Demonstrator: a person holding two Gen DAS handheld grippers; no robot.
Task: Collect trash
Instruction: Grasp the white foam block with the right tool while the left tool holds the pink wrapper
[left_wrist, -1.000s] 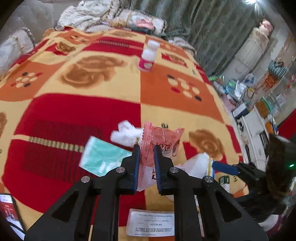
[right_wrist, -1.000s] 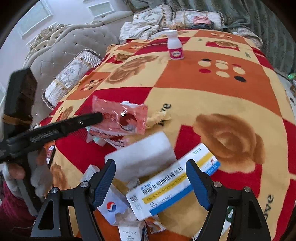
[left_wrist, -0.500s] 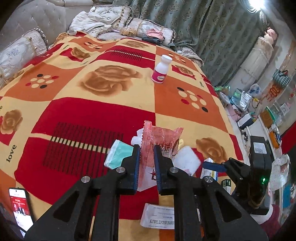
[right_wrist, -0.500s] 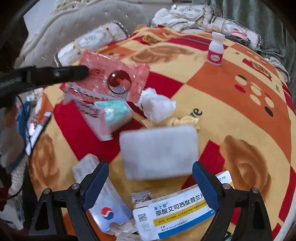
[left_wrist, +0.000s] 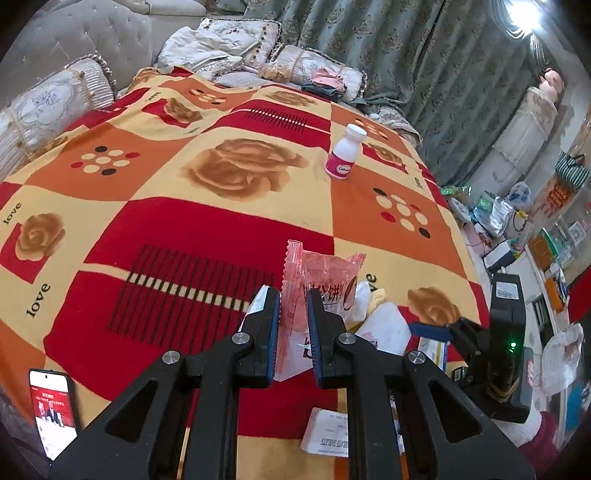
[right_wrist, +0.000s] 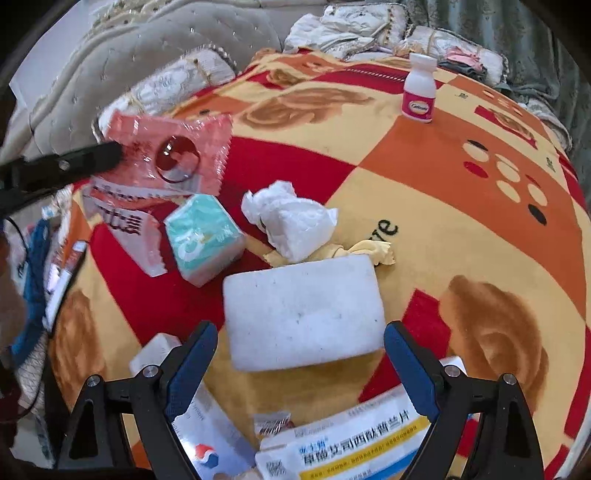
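Note:
My left gripper (left_wrist: 293, 325) is shut on a pink see-through snack wrapper (left_wrist: 325, 280), held up above the patterned blanket; the wrapper (right_wrist: 173, 151) also shows in the right wrist view, pinched by the left fingers (right_wrist: 92, 158). My right gripper (right_wrist: 299, 343) stands open just over a white foam block (right_wrist: 303, 314), whose near part lies between the jaws, untouched. Around it lie a crumpled white tissue (right_wrist: 291, 218), a teal tissue pack (right_wrist: 203, 236), a torn red-and-white wrapper (right_wrist: 125, 221), a yellow scrap (right_wrist: 369, 251) and several medicine boxes (right_wrist: 351, 443).
A white pill bottle with a pink label (left_wrist: 345, 153) stands upright far across the blanket. A phone (left_wrist: 51, 410) lies at the near left edge. Cushions (left_wrist: 48, 107) and bedding line the far side; the blanket's right edge drops to a cluttered floor (left_wrist: 498, 221).
My right gripper has opened wider and moved from over the medicine box to over the white foam block. My left gripper has drawn back and risen a little with the pink wrapper.

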